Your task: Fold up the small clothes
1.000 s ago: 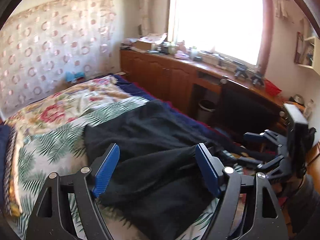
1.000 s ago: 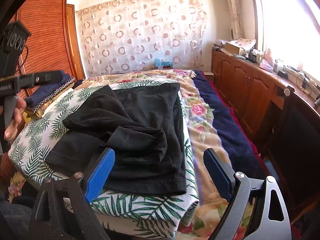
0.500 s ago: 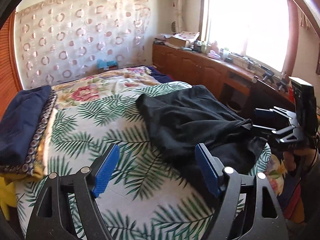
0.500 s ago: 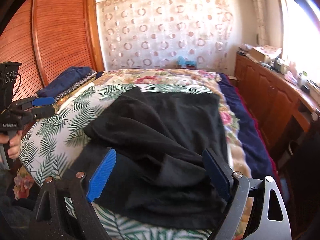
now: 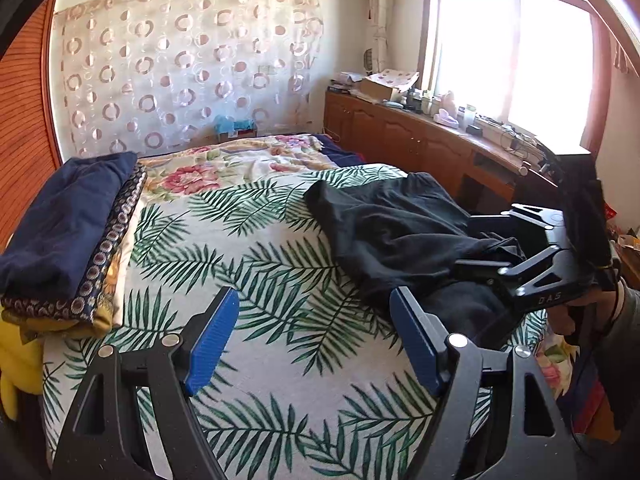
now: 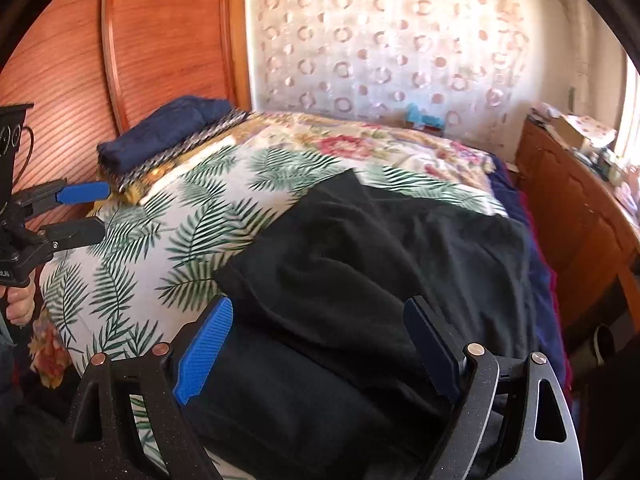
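Observation:
A crumpled black garment (image 5: 392, 232) lies on the palm-leaf bedspread (image 5: 248, 264), toward its right side; it fills the right wrist view (image 6: 380, 272). My left gripper (image 5: 316, 344) is open and empty, over bare bedspread to the left of the garment. My right gripper (image 6: 320, 344) is open, low over the garment's near edge, with cloth between its blue pads (image 6: 204, 352). The right gripper also shows in the left wrist view (image 5: 492, 248) at the garment's right edge. The left gripper shows in the right wrist view (image 6: 86, 212) at far left.
A folded stack of navy and patterned clothes (image 5: 76, 236) sits on the bed's left side, also in the right wrist view (image 6: 168, 136). A wooden cabinet run (image 5: 420, 148) under the window lines the right. A wooden wardrobe (image 6: 160, 40) stands behind the bed.
Both grippers have swung left. The left one has moved off the black garment to bare bedspread. The right one has come lower and closer over the garment. Both stay open.

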Tool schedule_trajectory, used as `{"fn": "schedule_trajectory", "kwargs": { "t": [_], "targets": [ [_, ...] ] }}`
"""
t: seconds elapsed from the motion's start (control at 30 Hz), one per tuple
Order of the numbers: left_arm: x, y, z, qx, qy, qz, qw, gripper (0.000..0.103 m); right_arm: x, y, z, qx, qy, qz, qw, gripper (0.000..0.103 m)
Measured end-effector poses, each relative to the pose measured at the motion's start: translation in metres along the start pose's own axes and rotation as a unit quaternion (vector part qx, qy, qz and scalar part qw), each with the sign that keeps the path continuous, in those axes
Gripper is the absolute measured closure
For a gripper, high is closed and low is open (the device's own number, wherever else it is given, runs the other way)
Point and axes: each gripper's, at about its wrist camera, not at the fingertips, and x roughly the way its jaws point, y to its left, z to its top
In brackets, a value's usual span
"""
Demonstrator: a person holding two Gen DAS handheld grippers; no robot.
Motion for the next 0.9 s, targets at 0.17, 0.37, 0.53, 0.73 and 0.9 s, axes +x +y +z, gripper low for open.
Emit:
{"fn": "schedule_trajectory", "kwargs": {
  "t": [0.17, 0.37, 0.53, 0.73, 0.9],
  "targets": [
    [0.0, 0.014, -0.006, -0.02, 0.001, 0.007, 0.9998, 0.024, 0.033, 0.007, 0.015, -0.035, 0.035, 0.017, 0.999, 0.017],
    [0.001, 0.024, -0.012, -0.031, 0.006, 0.011, 0.9995, 0.024, 0.069, 0.018, 0.032, -0.053, 0.07, 0.038, 0.995, 0.022],
    [0.006, 0.026, -0.017, -0.031, 0.013, 0.009, 0.9994, 0.024, 0.084, 0.03, 0.034, -0.085, 0.097, 0.024, 0.991, 0.057],
    [0.021, 0.025, -0.018, -0.03, 0.029, -0.005, 0.9991, 0.024, 0.061, 0.013, 0.05, -0.082, 0.057, 0.023, 0.995, 0.094],
    [0.04, 0.023, -0.008, -0.033, 0.035, -0.024, 0.9985, 0.024, 0.035, -0.05, 0.073, -0.041, 0.015, -0.003, 0.999, 0.094]
  ]
}}
